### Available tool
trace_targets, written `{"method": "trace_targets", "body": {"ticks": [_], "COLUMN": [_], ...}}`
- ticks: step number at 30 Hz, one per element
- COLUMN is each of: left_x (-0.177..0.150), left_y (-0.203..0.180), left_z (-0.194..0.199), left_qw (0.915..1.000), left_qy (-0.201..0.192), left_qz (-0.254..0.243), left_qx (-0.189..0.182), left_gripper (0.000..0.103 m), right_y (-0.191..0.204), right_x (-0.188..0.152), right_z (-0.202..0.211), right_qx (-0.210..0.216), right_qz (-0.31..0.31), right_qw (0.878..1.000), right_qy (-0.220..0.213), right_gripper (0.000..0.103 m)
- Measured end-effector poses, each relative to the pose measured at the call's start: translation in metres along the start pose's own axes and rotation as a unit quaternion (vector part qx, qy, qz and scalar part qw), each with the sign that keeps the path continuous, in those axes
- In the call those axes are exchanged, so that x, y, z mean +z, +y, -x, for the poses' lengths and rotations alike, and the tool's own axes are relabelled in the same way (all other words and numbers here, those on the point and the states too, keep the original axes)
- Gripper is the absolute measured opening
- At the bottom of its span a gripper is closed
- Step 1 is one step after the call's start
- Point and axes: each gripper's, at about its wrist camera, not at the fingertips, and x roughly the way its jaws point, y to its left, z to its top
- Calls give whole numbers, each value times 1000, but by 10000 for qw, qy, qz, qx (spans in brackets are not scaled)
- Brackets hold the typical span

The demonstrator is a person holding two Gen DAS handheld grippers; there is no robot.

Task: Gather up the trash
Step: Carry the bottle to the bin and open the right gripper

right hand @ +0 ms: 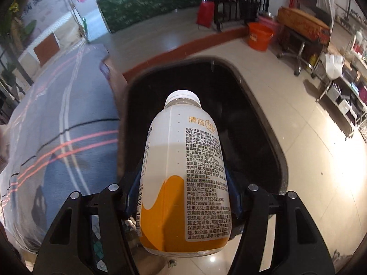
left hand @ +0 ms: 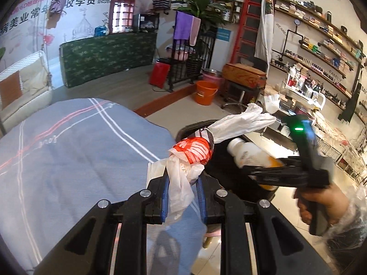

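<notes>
In the left wrist view, the left gripper (left hand: 182, 183) sits at the bottom centre of the frame, its blue-padded jaws clenched on a crumpled plastic bag (left hand: 183, 174) (white film with a red-and-white printed part bunched at the top). A longer white twist of the bag reaches toward the upper right. Just behind it, right of centre, lies the dark opening of the trash bin (left hand: 229, 167). To the left spreads a grey-blue cloth (left hand: 75, 151) with white and pink stripes. At the right edge a hand (left hand: 321, 204) grips the handle of the right gripper (left hand: 261, 173), which is grasping a white and orange bottle (left hand: 250, 154) over the bin.

In the right wrist view, the bottle (right hand: 183, 174) fills the centre, its white cap pointing toward the top of the frame, its sides pressed between the right gripper's (right hand: 183, 188) blue pads. The black bin (right hand: 257, 123) lies directly beyond it, with pale floor tiles (right hand: 321, 160) on the right.
</notes>
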Motion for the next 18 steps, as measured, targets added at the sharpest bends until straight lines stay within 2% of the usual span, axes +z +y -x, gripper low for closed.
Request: {"method": "trace_targets", "body": {"ticks": [6,9,13,16,18], "left_x": [-1,-2,-4,-5,-6], "left_y": [-18,-22,-22,-20,-17], "left_z": [-7,-8,-10,-11,-14], "left_qw": [9998,9996,9994,9993,9991], "left_qy": [63,96,145,189,245], "left_qz": [-82,-110,-146,-127,-84], "left_qx": [-184,-239,-265,-291,-340], "left_gripper": [21,21,21,21,21], "right_y": [6,1,-3,-12,-12], "right_x": [25,37,42,45,45], "right_z": [-61,-92,-116,-130,-132], "right_qx": [-194,-188,-438,-360,-327], "right_qz": [324,298,373,204,75], "right_qw": [9945,9888,9824,9780,9776], "right_qy": [977,1449,1775,2046,2078], "right_gripper": [62,62,62,62,65]}}
